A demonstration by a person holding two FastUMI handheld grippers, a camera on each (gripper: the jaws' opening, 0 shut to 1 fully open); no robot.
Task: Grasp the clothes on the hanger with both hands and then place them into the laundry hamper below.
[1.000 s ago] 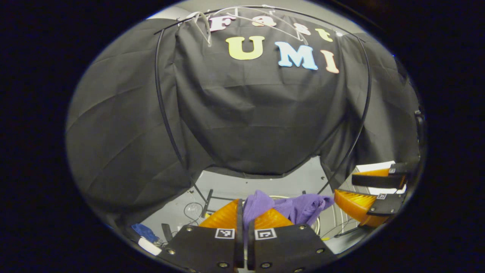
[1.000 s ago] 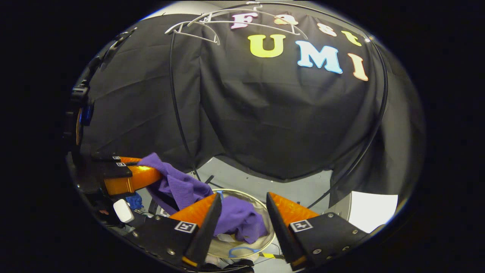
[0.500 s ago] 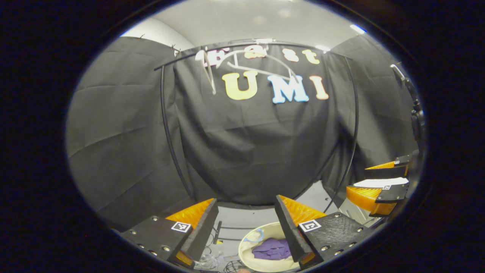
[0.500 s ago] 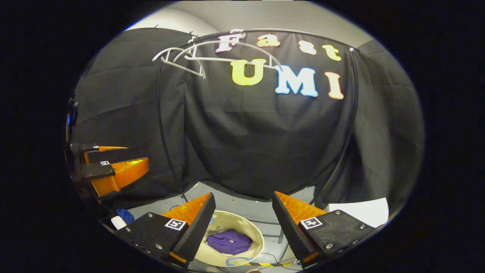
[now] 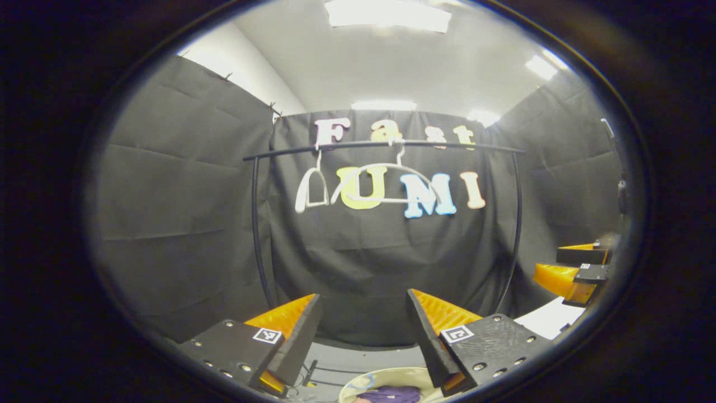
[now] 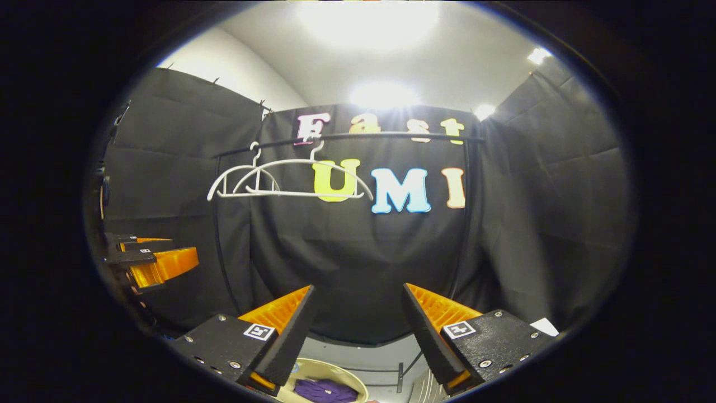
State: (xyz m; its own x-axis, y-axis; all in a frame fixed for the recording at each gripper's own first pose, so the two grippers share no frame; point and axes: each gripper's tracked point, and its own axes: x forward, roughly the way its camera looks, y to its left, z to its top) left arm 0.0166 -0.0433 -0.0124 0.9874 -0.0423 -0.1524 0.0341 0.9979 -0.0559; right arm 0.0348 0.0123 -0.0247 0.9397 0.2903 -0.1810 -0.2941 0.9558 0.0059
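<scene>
Seeing little left to go wrong, judging by how things lie: purple clothes (image 6: 319,390) lying inside the cream laundry hamper (image 6: 335,374), down at the bottom edge of the right gripper view, between that gripper's fingers. Showing again at the bottom edge of the left gripper view, clothes (image 5: 389,394) bunched inside the hamper (image 5: 386,374), not draped over the rim as far as the visible part tells; much of the hamper being cut off, so not telling whether a sleeve is trailing over the hidden side. That trailing sleeve being the one likely fault, probably from the cloth landing off-centre.

Holding nothing: left gripper (image 5: 363,330) with fingers spread well apart, right gripper (image 6: 356,327) likewise spread wide. Other pair of orange fingers (image 5: 565,271) hanging at the right edge of the left gripper view, slightly parted and bare.

Hanging bare on the black rail (image 6: 358,136): two white hangers (image 6: 291,179), side by side, well above the hamper. Possibly snagging a hanger if either gripper swings up close to the rail.
</scene>
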